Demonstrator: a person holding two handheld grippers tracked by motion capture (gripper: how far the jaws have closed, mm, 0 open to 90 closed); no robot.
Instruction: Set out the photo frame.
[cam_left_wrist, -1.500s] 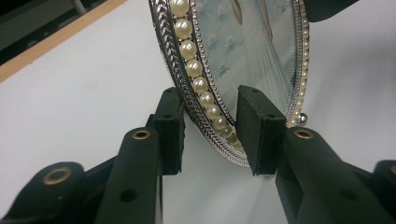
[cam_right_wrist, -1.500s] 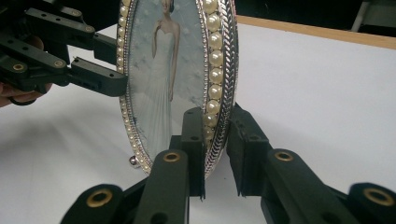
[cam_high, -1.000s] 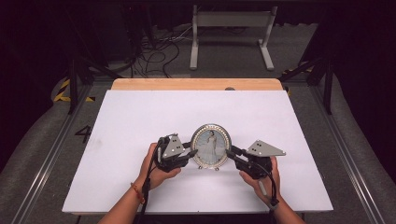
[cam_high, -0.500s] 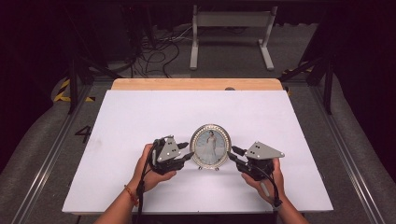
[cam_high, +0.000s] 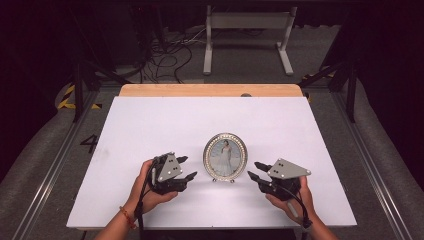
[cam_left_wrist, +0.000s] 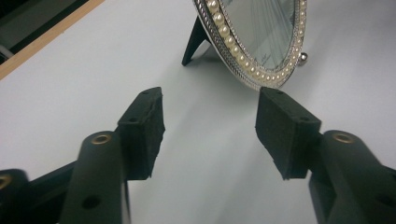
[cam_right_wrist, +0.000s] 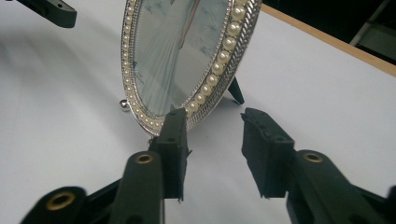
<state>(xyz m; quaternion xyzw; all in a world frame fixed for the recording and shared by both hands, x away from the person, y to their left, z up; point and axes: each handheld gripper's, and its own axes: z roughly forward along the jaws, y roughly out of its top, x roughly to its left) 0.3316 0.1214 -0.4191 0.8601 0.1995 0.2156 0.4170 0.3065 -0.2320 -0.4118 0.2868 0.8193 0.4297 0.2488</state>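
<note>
- While the oval picture frame (cam_high: 225, 156) stands upright on the white table (cam_high: 150, 120), it serves as the landmark for everything else; it sits a little nearer the person's edge than the middle of the table.
- To the left of the frame, the left gripper (cam_high: 186, 168) is held in the person's left hand (cam_high: 145, 187), its tips pointing toward the frame's left edge but apart from it.
- Its jaws have just been opening and now stand apart, with nothing between them; in the left gripper view (cam_left_wrist: 210, 126) only bare table lies in the gap, and the frame's pearl-studded rim (cam_left_wrist: 243, 56) is just beyond the far jaw.
- Behind the frame, its dark prop leg (cam_left_wrist: 194, 44) rests on the table.
- At the frame's front, a photo of a figure in a long pale dress (cam_right_wrist: 170, 51) shows behind the glass.
- To the right of the frame, the right gripper (cam_high: 254, 171) is held in the person's right hand (cam_high: 295, 197), tips aimed at the frame's right edge.
- Its jaws have likewise just been opening and stand apart, holding nothing; in the right gripper view (cam_right_wrist: 212, 135) the near jaw sits just beside the rim, and whether it touches cannot be told.
</note>
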